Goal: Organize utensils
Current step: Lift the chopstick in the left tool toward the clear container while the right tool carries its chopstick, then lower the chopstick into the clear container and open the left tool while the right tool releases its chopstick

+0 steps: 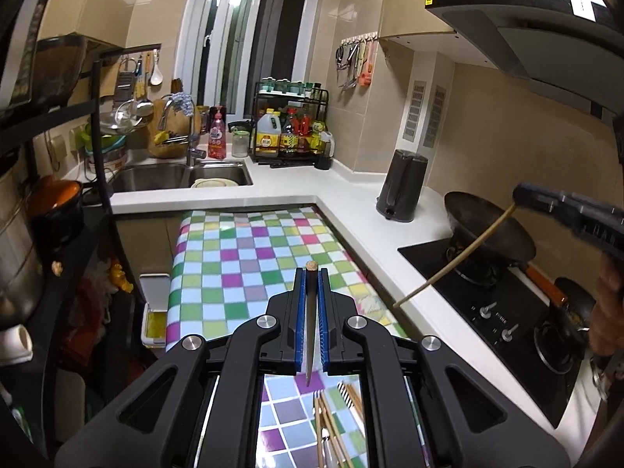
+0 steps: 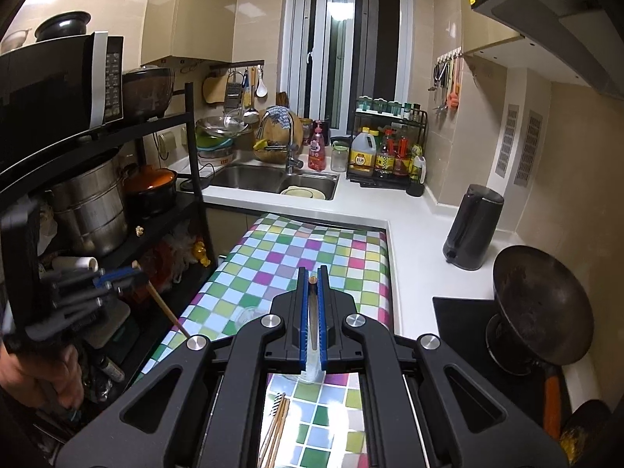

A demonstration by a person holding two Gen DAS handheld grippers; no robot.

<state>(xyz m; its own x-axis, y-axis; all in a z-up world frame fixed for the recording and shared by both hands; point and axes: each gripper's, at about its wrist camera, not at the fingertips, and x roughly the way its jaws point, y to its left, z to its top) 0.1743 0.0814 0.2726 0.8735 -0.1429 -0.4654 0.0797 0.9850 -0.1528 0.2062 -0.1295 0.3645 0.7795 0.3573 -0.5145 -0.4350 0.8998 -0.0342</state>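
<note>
My left gripper [image 1: 311,273] is shut on a single chopstick [image 1: 310,323] that lies along its blue pads, the tip pointing back at the camera. My right gripper [image 2: 312,273] is shut on another chopstick [image 2: 312,314], end-on between its pads. Both are held above the checkered table [image 1: 241,257]. In the left wrist view the right gripper [image 1: 520,197] shows at the right, its chopstick [image 1: 456,261] slanting down over the counter. In the right wrist view the left gripper [image 2: 134,269] shows at the left with its chopstick [image 2: 165,308]. Several loose chopsticks [image 1: 331,429] lie on the table below; they also show in the right wrist view [image 2: 275,433].
A white L-shaped counter [image 1: 351,202] wraps the table, with a sink [image 1: 183,175], a condiment rack [image 1: 290,124], a dark kettle [image 1: 401,185] and a wok [image 1: 491,230] on a black stove [image 1: 495,312]. A black shelf [image 2: 117,202] with pots and a microwave [image 2: 54,85] stands at the left.
</note>
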